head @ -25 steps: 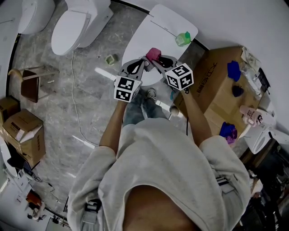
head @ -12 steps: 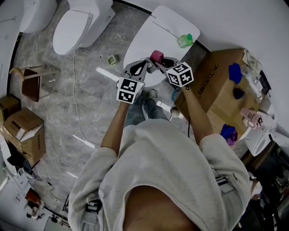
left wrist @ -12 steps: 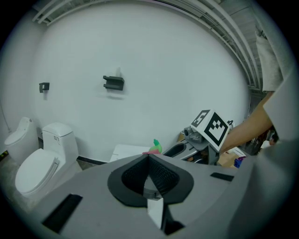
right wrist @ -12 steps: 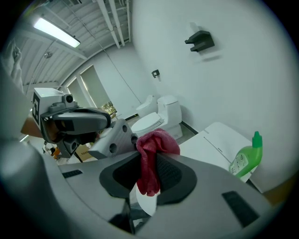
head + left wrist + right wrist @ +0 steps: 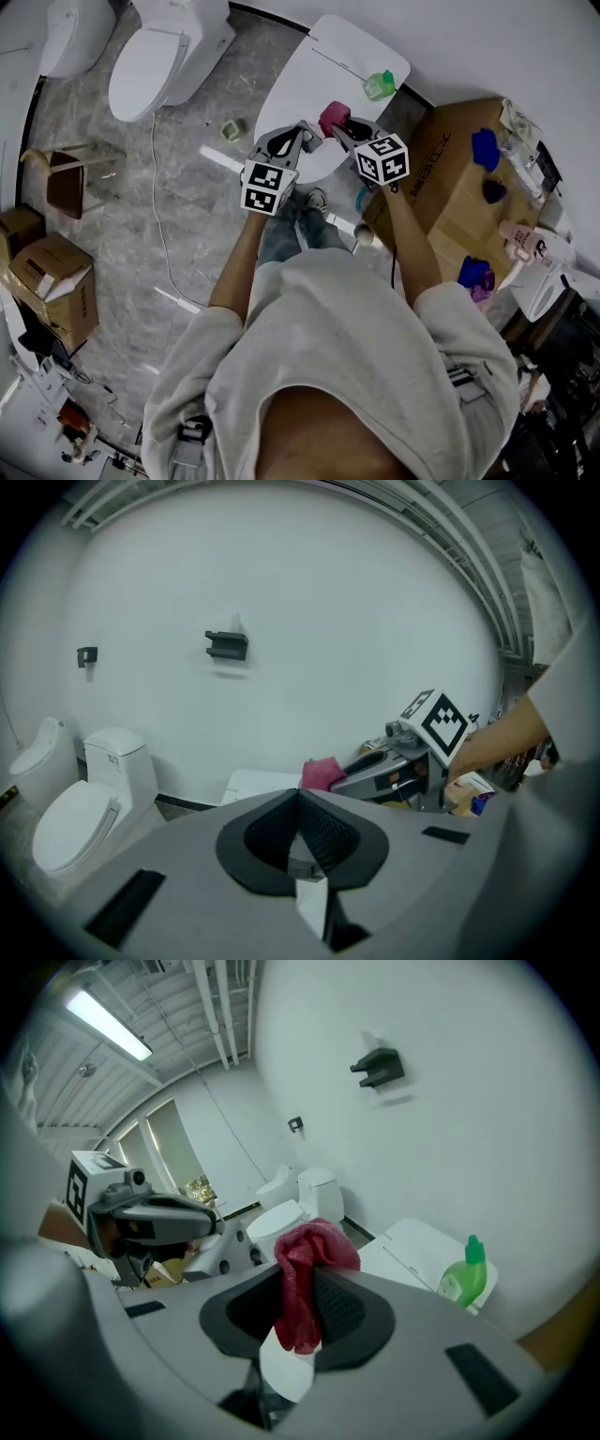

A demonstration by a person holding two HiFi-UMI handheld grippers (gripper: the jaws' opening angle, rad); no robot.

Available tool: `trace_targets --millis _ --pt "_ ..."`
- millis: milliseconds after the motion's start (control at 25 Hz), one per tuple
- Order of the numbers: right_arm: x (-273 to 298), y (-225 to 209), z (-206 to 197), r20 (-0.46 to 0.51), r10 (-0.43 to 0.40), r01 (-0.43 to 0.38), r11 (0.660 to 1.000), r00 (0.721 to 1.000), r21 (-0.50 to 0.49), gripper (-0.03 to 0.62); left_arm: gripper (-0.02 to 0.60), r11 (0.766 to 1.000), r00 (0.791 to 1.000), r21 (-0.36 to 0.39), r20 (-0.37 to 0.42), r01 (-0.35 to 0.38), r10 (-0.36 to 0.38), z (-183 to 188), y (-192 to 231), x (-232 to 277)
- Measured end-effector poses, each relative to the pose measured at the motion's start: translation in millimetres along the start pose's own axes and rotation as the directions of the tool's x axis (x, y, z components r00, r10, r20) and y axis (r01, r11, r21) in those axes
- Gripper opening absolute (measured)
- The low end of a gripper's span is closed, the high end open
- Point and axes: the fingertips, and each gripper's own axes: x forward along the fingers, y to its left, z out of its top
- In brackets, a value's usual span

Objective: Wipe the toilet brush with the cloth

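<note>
**Left claw (image 5: 307,129) shut and empty, right claw (image 5: 337,125) gripping the cloth (image 5: 329,115), both held over the closed white toilet (image 5: 328,66).**

On the grey floor left of that toilet lies a long white rod (image 5: 222,157), its inner end hidden under the left claw's marker cube. The left claw (image 5: 298,796) hangs over the toilet's near edge, jaws pressed tip to tip with nothing between them. Just right of it, tips nearly meeting, the right claw (image 5: 302,1274) is clamped on the pink-red cloth (image 5: 307,1249), which bunches above the jaws and droops between them. A green bottle (image 5: 380,83) stands on the toilet's far right corner by the wall. A cardboard box (image 5: 450,183) sits right of the toilet.
</note>
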Motion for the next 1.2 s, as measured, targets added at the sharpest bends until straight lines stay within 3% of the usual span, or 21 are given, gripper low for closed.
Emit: trace_targets --millis 280,440,920,1200 --pt "-47 15 48 0.155 -0.042 0.052 0.997 0.987 -0.058 0.1 0.018 1.0 1.0 0.007 -0.009 -0.011 0.011 1 4 1" --pt "-57 29 54 0.197 -0.042 0.055 0.997 0.979 -0.059 0.1 0.018 1.0 1.0 0.012 -0.011 -0.015 0.015 0 5 2" --pt "-35 56 22 0.116 -0.033 0.044 0.995 0.993 -0.094 0.1 0.018 1.0 1.0 0.015 -0.009 -0.014 0.015 2 5 4" --pt "-23 51 4 0.088 -0.037 0.041 0.998 0.995 -0.04 0.1 0.018 1.0 1.0 0.01 -0.007 -0.016 0.016 3 7 4"
